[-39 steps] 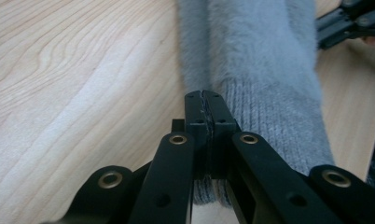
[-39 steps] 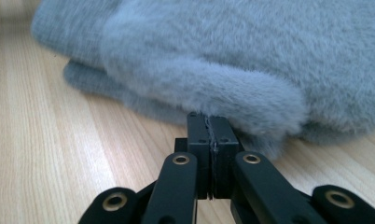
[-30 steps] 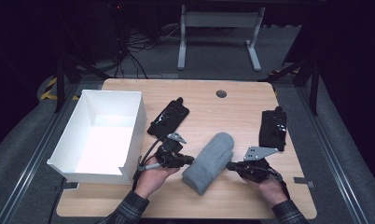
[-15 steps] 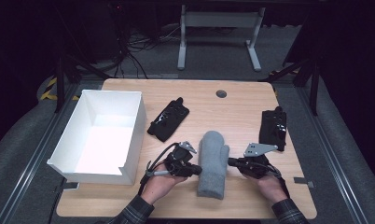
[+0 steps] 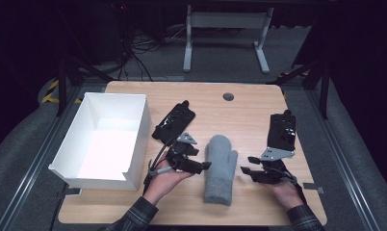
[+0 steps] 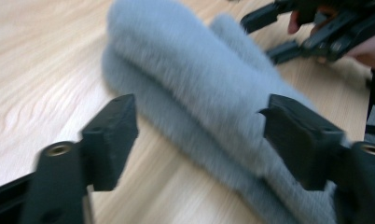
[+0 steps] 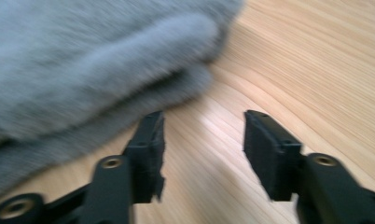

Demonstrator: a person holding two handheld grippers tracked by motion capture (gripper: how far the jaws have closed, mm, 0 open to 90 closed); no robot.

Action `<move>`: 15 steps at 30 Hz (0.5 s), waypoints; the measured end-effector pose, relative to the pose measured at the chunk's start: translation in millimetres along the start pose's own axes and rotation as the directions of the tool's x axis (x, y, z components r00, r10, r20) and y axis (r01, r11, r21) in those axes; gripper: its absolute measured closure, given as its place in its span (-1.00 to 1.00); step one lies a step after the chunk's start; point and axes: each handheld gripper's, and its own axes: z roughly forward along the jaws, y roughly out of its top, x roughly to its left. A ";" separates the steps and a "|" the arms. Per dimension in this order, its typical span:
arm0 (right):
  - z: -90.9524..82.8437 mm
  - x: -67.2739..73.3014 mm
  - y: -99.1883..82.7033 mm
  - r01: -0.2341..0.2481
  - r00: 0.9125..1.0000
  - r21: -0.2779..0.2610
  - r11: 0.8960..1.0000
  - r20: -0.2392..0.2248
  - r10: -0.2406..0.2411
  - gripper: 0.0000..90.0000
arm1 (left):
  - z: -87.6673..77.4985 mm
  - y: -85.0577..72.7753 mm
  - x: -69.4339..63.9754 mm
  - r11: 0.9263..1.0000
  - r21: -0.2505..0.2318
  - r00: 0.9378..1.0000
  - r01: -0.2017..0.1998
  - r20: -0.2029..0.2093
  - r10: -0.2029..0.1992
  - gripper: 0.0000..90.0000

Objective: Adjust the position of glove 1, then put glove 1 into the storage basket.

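- A grey mitten [image 5: 220, 168] lies flat on the wooden tabletop [image 5: 239, 110], cuff toward me, thumb on its right side.
- My left gripper [image 5: 204, 165] sits just left of the mitten. Its jaws have just been opening and now stand apart, not pressing the mitten, which lies beyond them in the left gripper view.
- My right gripper [image 5: 247, 166] sits just right of the mitten. Its jaws have just been opening too; bare wood lies between them.
- A white box [image 5: 138, 120] stands well left of the mitten.
- Two black gloves lie beyond the mitten: one [image 5: 174, 121] to its left, one [image 5: 282, 131] to its right.
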 end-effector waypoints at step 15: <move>5.8 -12.8 -13.3 -0.001 0.999 0.064 0.998 0.048 -0.002 -0.43 | 52.7 -4.6 -0.5 0.996 0.087 0.997 -0.021 -0.073 0.028 -0.79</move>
